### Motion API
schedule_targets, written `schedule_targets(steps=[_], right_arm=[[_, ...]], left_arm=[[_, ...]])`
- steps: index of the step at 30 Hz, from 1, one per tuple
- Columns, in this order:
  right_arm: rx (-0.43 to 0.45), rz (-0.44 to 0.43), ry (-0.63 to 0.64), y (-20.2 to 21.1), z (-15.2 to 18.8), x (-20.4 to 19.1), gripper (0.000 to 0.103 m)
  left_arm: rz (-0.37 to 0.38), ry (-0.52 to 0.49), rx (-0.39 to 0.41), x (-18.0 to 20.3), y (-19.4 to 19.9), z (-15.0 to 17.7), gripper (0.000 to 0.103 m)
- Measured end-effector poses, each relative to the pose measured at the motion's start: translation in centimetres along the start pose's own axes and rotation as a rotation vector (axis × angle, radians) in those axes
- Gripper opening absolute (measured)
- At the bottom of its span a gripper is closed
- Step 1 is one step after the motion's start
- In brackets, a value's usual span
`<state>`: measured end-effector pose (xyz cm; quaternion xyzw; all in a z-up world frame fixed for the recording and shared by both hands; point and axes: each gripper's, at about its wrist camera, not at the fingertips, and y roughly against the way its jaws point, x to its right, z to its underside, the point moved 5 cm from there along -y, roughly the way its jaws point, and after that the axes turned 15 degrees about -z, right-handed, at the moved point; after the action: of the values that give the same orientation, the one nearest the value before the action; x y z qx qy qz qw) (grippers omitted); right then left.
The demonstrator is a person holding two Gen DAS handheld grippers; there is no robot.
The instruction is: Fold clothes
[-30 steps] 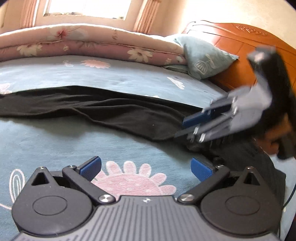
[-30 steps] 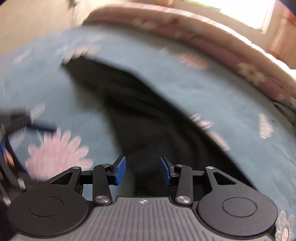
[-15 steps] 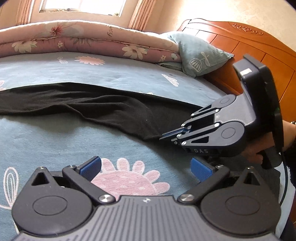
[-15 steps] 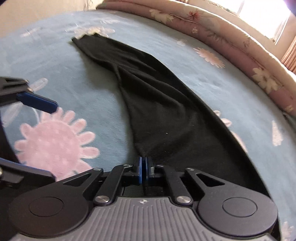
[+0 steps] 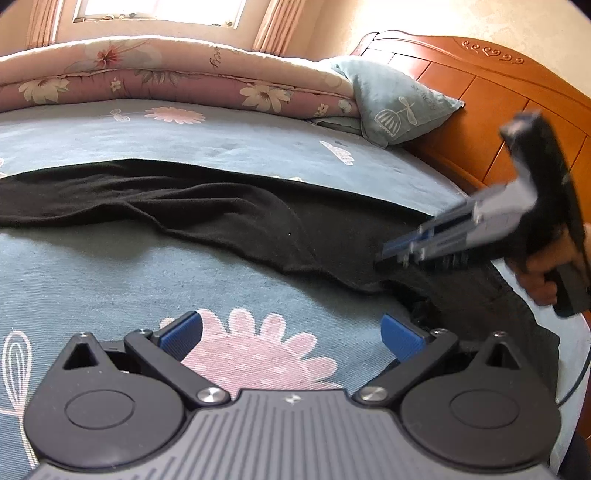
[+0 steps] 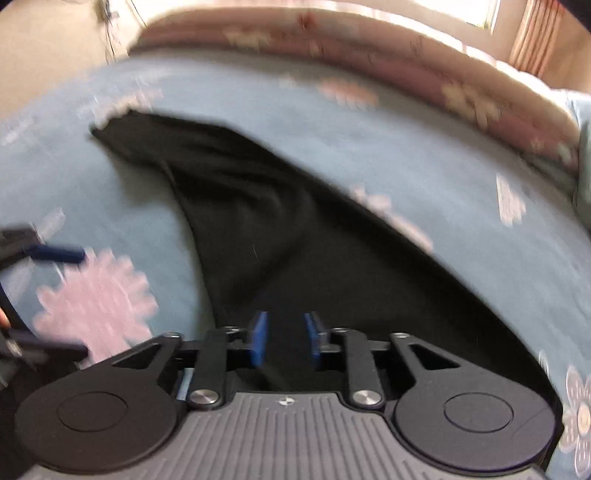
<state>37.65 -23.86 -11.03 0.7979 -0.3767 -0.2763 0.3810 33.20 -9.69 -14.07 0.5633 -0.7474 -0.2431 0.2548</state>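
Black garment (image 5: pixel 229 218) on blue floral bedsheet (image 5: pixel 110 280); left gripper (image 5: pixel 291 338) jaws wide, right gripper (image 6: pixel 284 341) jaws opening, gripping nothing.

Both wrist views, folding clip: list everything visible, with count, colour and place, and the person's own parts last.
garment: one, black, spread long across the bed.
bedsheet: one, grey-blue with pink flowers, under the garment.
quilt: one, pink floral, folded along the bed's far side.
pillow: one, pale blue-green, against the headboard.
headboard: one, orange-brown wood, far right.
curtains: pink, beside the bright window.
left gripper: black, blue pads, open above the sheet.
right gripper: black, blue pads, jaws opening, over the garment.
hand: one, holding the right gripper's handle.
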Motion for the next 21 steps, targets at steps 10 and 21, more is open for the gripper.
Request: schedule_targets(steps=[10, 21], right_arm=[[-0.035, -0.092, 0.127, -1.2, -2.6, -3.9, 0.021], [-0.05, -0.122, 0.319, -8.1, -14.0, -8.5, 0.048]], left_arm=[[0.011, -0.014, -0.014, 0.2, 0.0, 0.2, 0.102], [0.012, -0.015, -0.022, 0.3, 0.0, 0.3, 0.102]])
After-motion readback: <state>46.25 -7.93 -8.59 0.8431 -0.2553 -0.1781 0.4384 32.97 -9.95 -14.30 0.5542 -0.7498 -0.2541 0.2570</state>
